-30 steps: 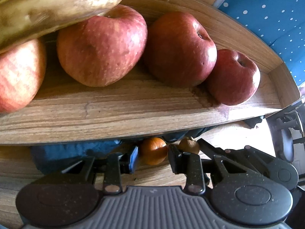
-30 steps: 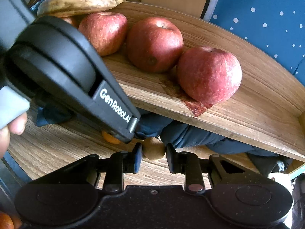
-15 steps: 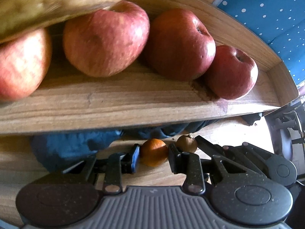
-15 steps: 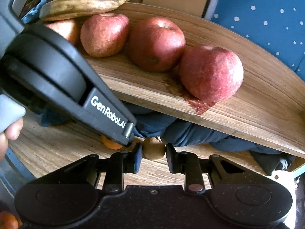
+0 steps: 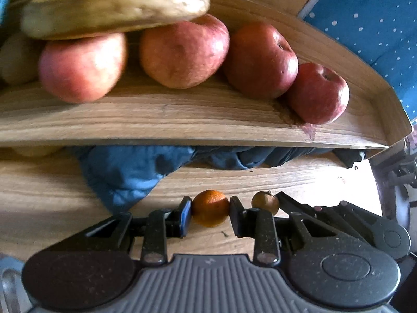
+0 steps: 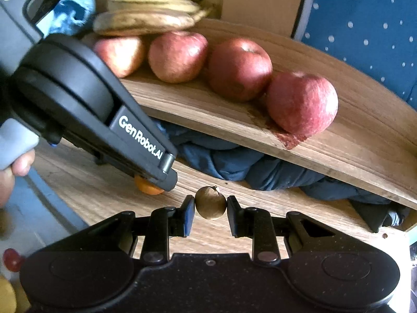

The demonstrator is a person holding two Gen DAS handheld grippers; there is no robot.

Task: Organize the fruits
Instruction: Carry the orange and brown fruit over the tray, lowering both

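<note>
A small orange [image 5: 210, 208] sits low in the centre of the left wrist view, clenched between the jaws of the left gripper [image 5: 210, 212] over the wooden table [image 5: 52, 203]. Just to its right, a small brown fruit [image 6: 210, 202] is pinched in the right gripper [image 6: 210, 208]. Above them a wooden shelf [image 6: 338, 154] carries four red apples [image 6: 239, 69] and bananas [image 6: 146, 20] at upper left; blue cloth [image 5: 125, 172] lies bunched beneath it.

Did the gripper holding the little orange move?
Yes. The left gripper, shut on the orange, pulled back from the wooden tray, which now looks farther away.
</note>
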